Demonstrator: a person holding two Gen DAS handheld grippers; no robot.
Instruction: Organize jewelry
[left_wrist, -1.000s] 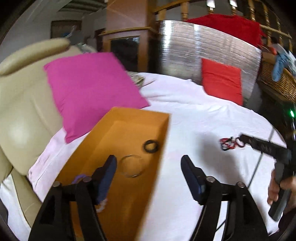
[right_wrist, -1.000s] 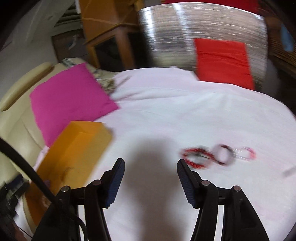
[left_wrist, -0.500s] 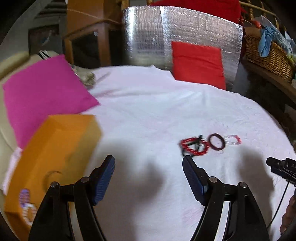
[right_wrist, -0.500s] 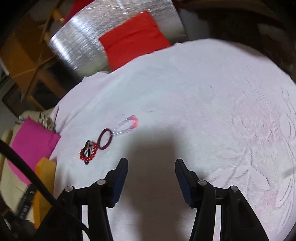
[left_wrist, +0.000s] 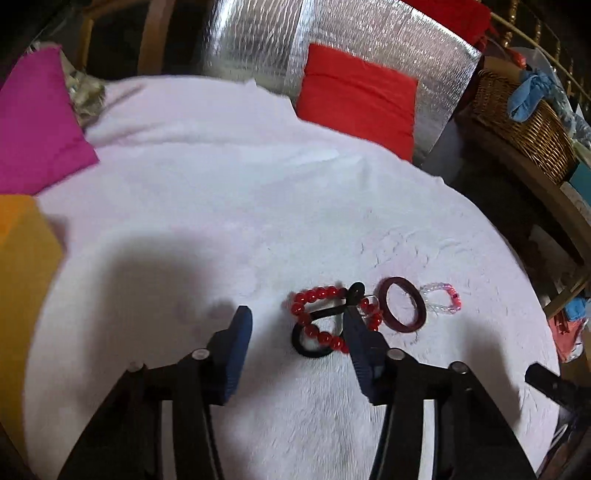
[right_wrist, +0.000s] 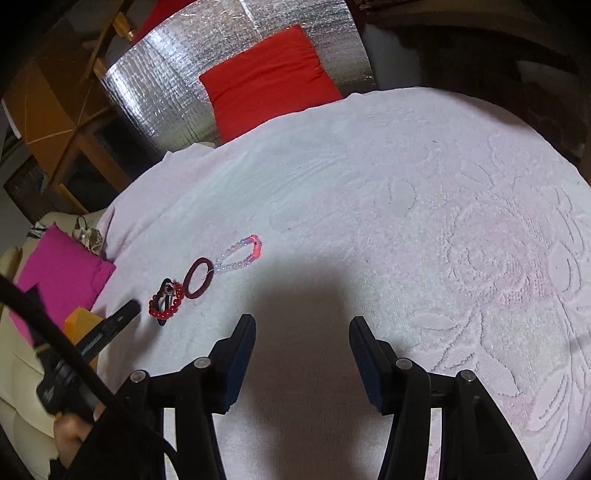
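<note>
Left gripper (left_wrist: 295, 332) hung spread wide just above the white textured cloth (left_wrist: 229, 221), gripping nothing, its right finger lying across the near edge of the jewelry cluster in the left wrist view. Between and just past its fingers sat the red bead bracelet (left_wrist: 325, 317), tangled over a black ring (left_wrist: 310, 341) and a dark bar-shaped piece I could not identify for certain. Just beside that pile lay the dark maroon bangle (left_wrist: 402, 306), and touching its far side the pale pink bead bracelet (left_wrist: 443, 299).

Right gripper (right_wrist: 301, 354) was likewise spread and empty, held over a bare stretch of cloth, well apart from the pieces, which showed off to its left in the right wrist view.

Only a corner of the orange box (left_wrist: 22, 266) was visible at the left edge, so its contents could not be read from here. As a judgement, the sorting looked partly unfinished at best: four or so pieces sat loose on the cloth, none was in either tool, and each had yet to be picked up and carried across. The tangled red-and-black pair seemed the likeliest next target, and the knot may make a clean single-piece pick awkward.
</note>
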